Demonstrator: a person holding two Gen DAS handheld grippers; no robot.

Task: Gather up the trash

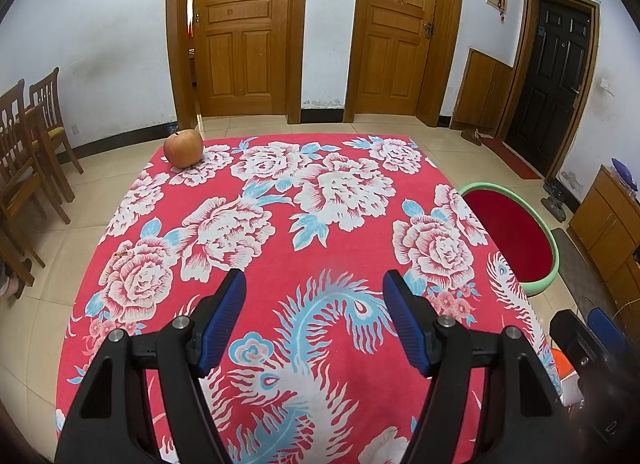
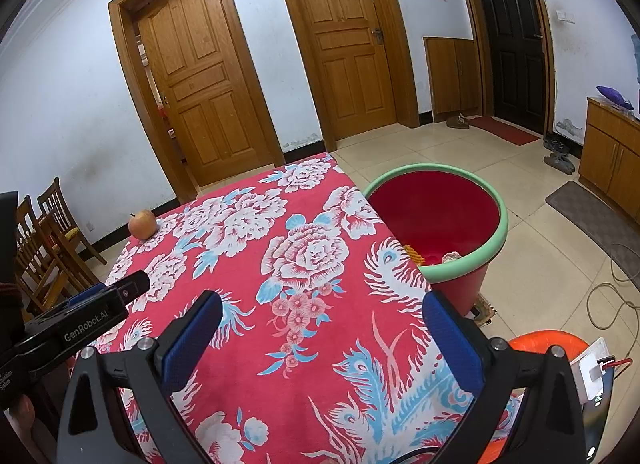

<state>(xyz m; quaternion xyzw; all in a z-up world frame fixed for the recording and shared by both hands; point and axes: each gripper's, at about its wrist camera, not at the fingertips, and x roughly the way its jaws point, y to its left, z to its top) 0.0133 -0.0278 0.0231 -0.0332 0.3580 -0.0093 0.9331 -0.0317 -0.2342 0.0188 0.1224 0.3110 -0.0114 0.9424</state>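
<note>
Both claws hang low over the near edge of the flowered tablecloth (image 1: 320, 224), and both are spread wide with nothing between their blue pads: the left claw (image 1: 314, 284) and the right claw (image 2: 322, 308) are empty.

Measured from the red bucket (image 2: 464, 264) with the green rim, which stands on the floor against the table's right side, the apple (image 1: 183, 148) sits at the far corner diagonally opposite, well apart from it. It looks whole, so I doubt it counts as trash. Inside the bucket some orange scraps (image 2: 414, 254) and a pale crumpled bit lie at the bottom, so most of the collecting seems done. One tiny brown fleck (image 1: 121, 254) lies on the cloth on the side away from the bucket; I cannot tell what it is.

Trouble I would watch for: grabbing the apple by mistake, or nudging it off that corner, since it is round and close to the edge. Pinching the fleck could also snag and drag the cloth.
</note>
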